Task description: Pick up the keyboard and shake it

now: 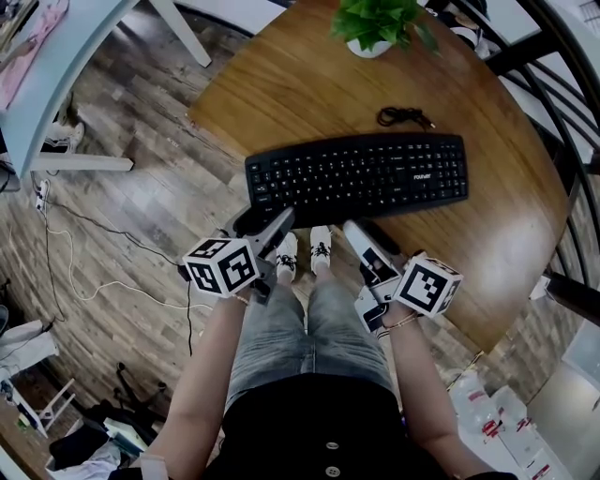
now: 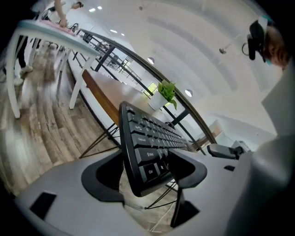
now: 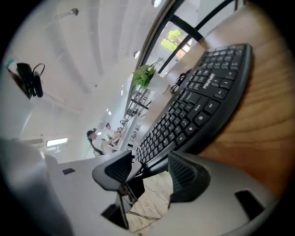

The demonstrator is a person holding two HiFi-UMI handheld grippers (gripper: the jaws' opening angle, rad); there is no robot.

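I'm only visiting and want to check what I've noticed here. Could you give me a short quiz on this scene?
1. True or false: the keyboard lies on the floor.
2. Which thing stands on the table beyond the keyboard? A) a mug B) a potted plant C) a laptop
3. Fill in: the left gripper and the right gripper each have an edge of the ____ between their jaws.

Key: 1 false, it rests on the wooden table; 2 B; 3 keyboard.
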